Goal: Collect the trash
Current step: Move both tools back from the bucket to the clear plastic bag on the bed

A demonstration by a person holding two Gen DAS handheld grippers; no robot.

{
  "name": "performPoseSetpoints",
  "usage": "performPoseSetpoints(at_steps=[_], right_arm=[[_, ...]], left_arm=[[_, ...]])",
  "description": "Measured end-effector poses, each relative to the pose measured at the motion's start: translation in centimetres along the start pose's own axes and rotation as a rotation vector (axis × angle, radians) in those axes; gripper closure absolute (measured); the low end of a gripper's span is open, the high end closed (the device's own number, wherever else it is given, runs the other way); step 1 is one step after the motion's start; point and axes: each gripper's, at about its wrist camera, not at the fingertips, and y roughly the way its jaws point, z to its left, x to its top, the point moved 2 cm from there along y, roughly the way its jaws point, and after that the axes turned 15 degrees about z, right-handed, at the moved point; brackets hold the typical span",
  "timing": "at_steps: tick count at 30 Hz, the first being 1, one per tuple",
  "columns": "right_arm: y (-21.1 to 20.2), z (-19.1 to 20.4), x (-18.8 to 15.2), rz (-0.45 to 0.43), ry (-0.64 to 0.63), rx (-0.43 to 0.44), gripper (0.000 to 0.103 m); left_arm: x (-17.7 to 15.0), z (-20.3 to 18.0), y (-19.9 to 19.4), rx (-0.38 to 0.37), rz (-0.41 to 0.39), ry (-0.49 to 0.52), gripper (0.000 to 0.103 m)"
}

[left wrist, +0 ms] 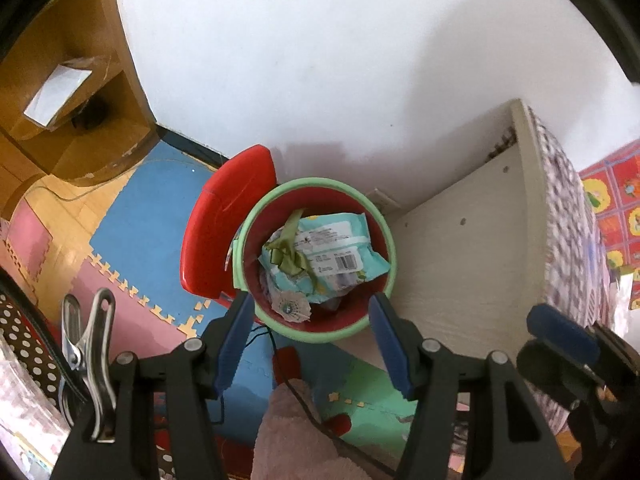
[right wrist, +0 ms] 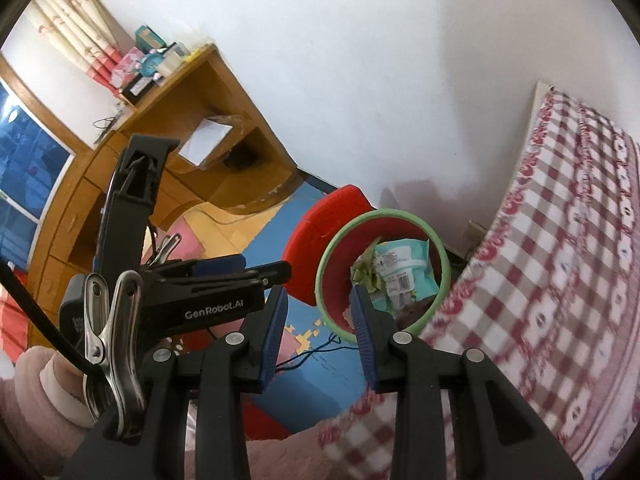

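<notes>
White wall [left wrist: 340, 60] behind, a floor of blue, pink and green foam puzzle mats [left wrist: 152, 232] below, and right in the corner sits the trash bin [left wrist: 384, 216], red inside with a pale green rim. Its red lid [left wrist: 216, 232] is tipped up on the bin's left side, so the mouth is wide open. Inside, on top of the pile, lies a light-blue wipes packet [left wrist: 340, 248] with a barcode facing up, a crumpled olive-green ribbon [left wrist: 290, 256] draped across its left end, and a small round white paper piece [left wrist: 290, 308] near the front wall of the bin.

Over the bin hangs the left gripper [left wrist: 312, 340], pointing steeply down, blue pads spread wide on either side of the bin's near rim, nothing between them. The jaws are released. The right gripper [right wrist: 318, 334] looks in from farther off, its blue pads standing partly apart with only floor and the bin's edge showing through the gap; empty as well. In the left view it pokes in at the far right edge.

A black cable [left wrist: 280, 364] trails over the mats just in front of the bin. To the bin's right stands a pale bed frame panel [left wrist: 460, 280], touching or just beside the rim, topped by a red-and-white checked cover [right wrist: 560, 260]. Off to the left, a wooden desk [left wrist: 60, 80] with an open shelf holding a white box [left wrist: 56, 92].
</notes>
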Motion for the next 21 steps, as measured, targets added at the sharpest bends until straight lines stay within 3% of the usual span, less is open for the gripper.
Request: performPoseSetpoints(at_steps=[21], right_arm=[[-11.6, -1.5, -12.0, -0.206, 0.035, 0.003, 0.069]], left_arm=[[-9.3, -8.1, -8.2, 0.037, -0.116, 0.087, 0.040]])
